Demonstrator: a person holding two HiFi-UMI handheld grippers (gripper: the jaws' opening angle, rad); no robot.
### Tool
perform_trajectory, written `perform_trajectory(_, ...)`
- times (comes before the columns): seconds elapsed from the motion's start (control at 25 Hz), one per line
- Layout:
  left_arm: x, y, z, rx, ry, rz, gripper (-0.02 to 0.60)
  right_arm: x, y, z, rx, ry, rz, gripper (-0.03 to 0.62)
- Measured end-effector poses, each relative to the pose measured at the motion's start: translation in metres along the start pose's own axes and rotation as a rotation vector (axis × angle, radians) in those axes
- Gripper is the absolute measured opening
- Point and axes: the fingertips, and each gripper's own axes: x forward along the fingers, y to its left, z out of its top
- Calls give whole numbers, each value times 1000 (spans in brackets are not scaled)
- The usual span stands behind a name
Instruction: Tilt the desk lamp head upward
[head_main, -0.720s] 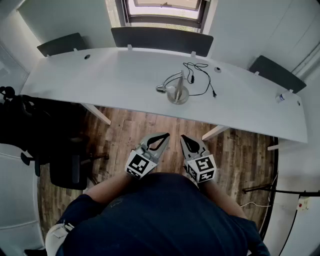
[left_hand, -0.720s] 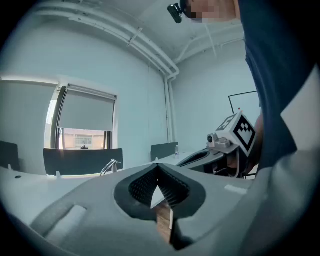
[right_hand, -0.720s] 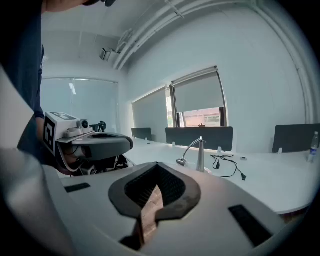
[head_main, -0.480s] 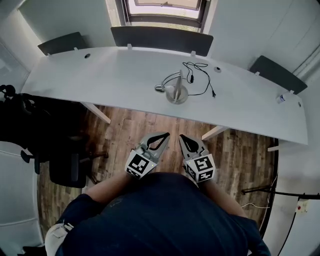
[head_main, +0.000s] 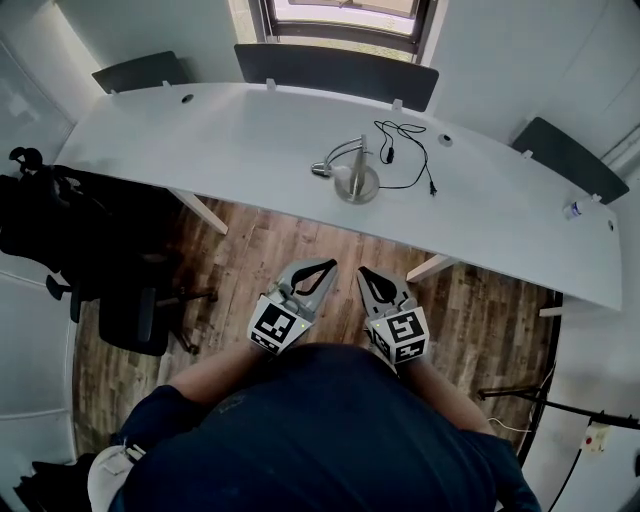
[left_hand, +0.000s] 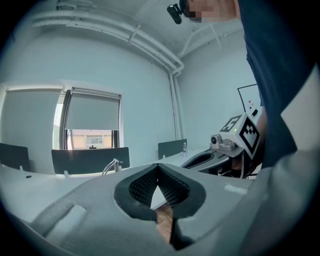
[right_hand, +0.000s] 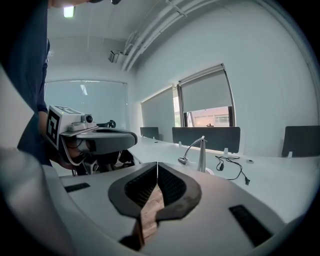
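Silver-grey metal forms the desk lamp (head_main: 352, 177), which stands just above the middle of the head view on the white desk (head_main: 200, 140). Its round base sits near the desk's near edge. Its curved neck arcs to the left and its small head (head_main: 320, 170) hangs low, close to the desktop. A black cable (head_main: 405, 152) lies looped just to the upper right of the base.

Both grippers are well apart from the lamp, low in the centre of the frame over the wooden floor (head_main: 250, 250). They are held close against the person's dark blue top. The left gripper (head_main: 322, 270) and the right gripper (head_main: 368, 277) sit side by side, angled towards the desk, with their tips leaning slightly towards each other. In the left gripper view its jaws (left_hand: 158, 167) are pressed together on nothing. The right gripper view shows the same (right_hand: 157, 165), with the lamp (right_hand: 200, 150) beyond on the desk. Bare forearms run back from each marker cube into the sleeves.
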Motion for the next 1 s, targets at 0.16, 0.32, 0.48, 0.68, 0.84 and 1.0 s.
perform_trajectory(0.16,8,-8,-7,-2,20,55,8,-4,-6,-11,-17,7,50,12)
perform_trajectory(0.32,14,-4,-12,7,44,82,8,-2,-10,-16,-23,14,75,12)
perform_trajectory(0.48,24,21,-11,-9,31,106,8,11,-25,-11,-22,20,45,12)
perform_trajectory(0.68,49,59,-9,-22,-2,72,8,41,-57,0,-11,30,-38,12)
perform_trajectory(0.84,70,105,-9,-32,-31,53,8,82,-83,13,-12,50,-94,12)
perform_trajectory(1.0,90,153,-19,-46,-14,19,8,124,-108,18,-3,88,-154,12)
